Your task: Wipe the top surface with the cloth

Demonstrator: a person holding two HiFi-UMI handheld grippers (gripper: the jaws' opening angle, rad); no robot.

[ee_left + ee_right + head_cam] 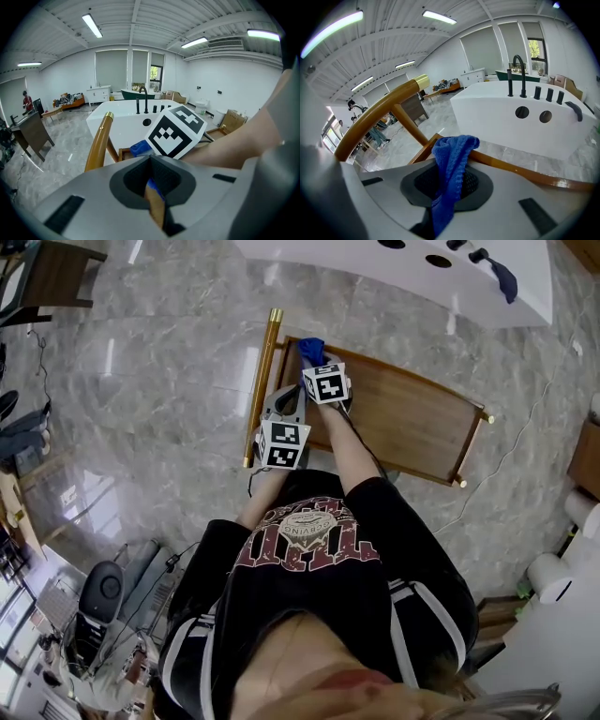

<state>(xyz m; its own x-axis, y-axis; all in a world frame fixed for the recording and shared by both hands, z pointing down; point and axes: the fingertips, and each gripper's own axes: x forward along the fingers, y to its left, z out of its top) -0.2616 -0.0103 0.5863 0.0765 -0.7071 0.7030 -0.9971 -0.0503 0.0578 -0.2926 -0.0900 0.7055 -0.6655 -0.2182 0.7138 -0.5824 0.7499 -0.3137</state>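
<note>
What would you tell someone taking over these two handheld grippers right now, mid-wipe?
Right gripper: shut on the blue cloth, at the wooden top's corner beside the gold-tipped handle.
Left gripper: shut on a wooden rim, apparently the top's edge.
Done: cloth gripped and at the top; how much is wiped cannot be told.
Left: sweep the cloth across the top to its far end.

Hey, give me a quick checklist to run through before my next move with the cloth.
1. Right tool shut on cloth: ok.
2. Left tool shut on rim: ok.
3. Cloth touching top: cannot tell.
4. Top free of things in the cloth's path: ok.
</note>
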